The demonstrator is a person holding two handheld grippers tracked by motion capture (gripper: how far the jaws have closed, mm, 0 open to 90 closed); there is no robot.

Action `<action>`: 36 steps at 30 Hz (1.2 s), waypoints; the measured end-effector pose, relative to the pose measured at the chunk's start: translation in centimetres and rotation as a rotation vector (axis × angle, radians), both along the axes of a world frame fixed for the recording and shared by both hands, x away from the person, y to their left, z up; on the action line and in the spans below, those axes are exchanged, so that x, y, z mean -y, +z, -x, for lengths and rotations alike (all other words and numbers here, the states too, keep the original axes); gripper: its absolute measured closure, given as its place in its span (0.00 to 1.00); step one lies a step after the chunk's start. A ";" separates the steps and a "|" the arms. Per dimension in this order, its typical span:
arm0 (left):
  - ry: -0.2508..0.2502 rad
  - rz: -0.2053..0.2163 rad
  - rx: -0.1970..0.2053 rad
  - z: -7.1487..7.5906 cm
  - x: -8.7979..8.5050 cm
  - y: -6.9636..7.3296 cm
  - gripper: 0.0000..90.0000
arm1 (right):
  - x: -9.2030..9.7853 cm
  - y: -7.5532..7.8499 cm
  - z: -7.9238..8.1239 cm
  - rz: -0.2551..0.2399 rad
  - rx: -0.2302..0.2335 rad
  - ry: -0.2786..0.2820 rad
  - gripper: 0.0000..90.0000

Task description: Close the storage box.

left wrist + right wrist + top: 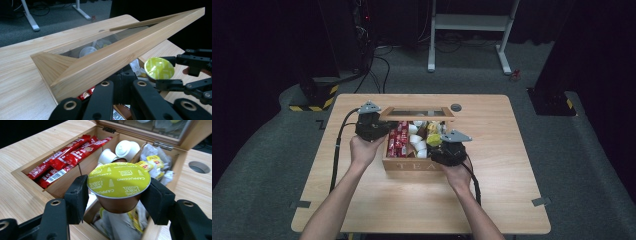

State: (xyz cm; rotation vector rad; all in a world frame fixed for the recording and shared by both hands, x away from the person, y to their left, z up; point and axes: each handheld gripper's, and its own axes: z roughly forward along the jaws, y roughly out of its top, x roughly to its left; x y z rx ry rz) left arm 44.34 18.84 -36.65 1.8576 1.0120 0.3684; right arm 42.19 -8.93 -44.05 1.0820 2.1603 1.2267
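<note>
The coffee capsule [118, 185] is sitting upright between the right gripper [117, 195] jaws, green foil lid facing up, its axis running vertically, above the open wooden tea box [25, 178]. The jaws are pressing on the capsule's opposite sides, partly closed around it. The left gripper [372, 125] is gripping the raised box lid [112, 55] at its frame edge, jaws closed on the wood.
</note>
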 end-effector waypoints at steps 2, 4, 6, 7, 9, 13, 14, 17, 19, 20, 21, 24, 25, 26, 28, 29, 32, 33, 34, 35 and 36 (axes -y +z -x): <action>0.001 0.001 0.000 0.0 0.0 0.0 1.00 | 0.2 0.0 0.0 -0.002 0.002 -0.002 0.45; -0.001 -0.001 -0.002 0.0 0.0 0.0 1.00 | 0.8 0.2 0.1 -0.013 -0.001 -0.007 0.45; -0.002 -0.002 -0.003 0.0 0.0 0.0 1.00 | 0.9 0.2 0.1 -0.012 0.002 -0.011 0.45; -0.003 -0.002 -0.004 0.0 0.0 0.0 1.00 | 1.1 0.2 0.1 -0.012 0.006 -0.011 0.45; -0.004 -0.006 -0.003 0.0 0.0 0.0 1.00 | 1.6 0.3 0.2 -0.018 0.006 -0.020 0.45; -0.002 -0.005 -0.002 0.0 0.0 0.0 1.00 | 2.1 0.4 0.4 -0.023 0.009 -0.023 0.45; -0.002 -0.004 -0.001 0.0 0.0 0.0 1.00 | 2.3 0.4 0.5 -0.022 0.009 -0.020 0.45; -0.003 -0.004 -0.005 0.0 0.1 0.0 1.00 | 3.0 0.5 0.6 -0.026 0.017 -0.029 0.45; -0.005 -0.002 -0.005 0.0 0.0 0.0 1.00 | 3.6 0.7 0.7 -0.031 0.021 -0.040 0.45; -0.004 0.000 -0.005 0.0 0.0 0.0 1.00 | 3.7 0.7 0.8 -0.034 0.022 -0.044 0.45; -0.004 0.000 -0.005 0.0 0.0 0.0 1.00 | 3.7 0.7 0.8 -0.034 0.022 -0.044 0.45; -0.004 0.003 -0.006 0.0 0.1 0.0 1.00 | 4.3 0.9 0.9 -0.030 0.028 -0.051 0.45; -0.007 -0.004 -0.004 0.0 0.1 0.0 1.00 | 4.6 1.0 0.9 -0.028 0.034 -0.053 0.45; -0.007 -0.004 -0.004 0.0 0.1 0.0 1.00 | 4.8 1.0 1.0 -0.030 0.036 -0.056 0.45; -0.008 -0.005 -0.003 0.0 0.1 0.0 1.00 | 5.0 1.1 1.0 -0.032 0.038 -0.056 0.45; -0.009 -0.005 -0.003 0.0 0.1 0.0 1.00 | 5.1 1.1 1.1 -0.035 0.041 -0.059 0.45; -0.008 -0.003 -0.002 0.0 0.1 0.0 1.00 | 5.7 1.1 1.2 -0.039 0.040 -0.072 0.45; -0.010 -0.003 -0.003 0.0 0.2 0.0 1.00 | 6.1 1.1 1.3 -0.036 0.044 -0.081 0.45; -0.011 -0.007 -0.004 0.0 0.2 -0.1 1.00 | 6.2 1.1 1.3 -0.039 0.041 -0.087 0.45; -0.011 -0.007 -0.004 0.0 0.2 -0.1 1.00 | 6.2 1.1 1.3 -0.039 0.041 -0.087 0.45; -0.014 -0.012 -0.004 0.1 0.2 -0.1 1.00 | 6.7 1.0 1.4 -0.044 0.044 -0.100 0.45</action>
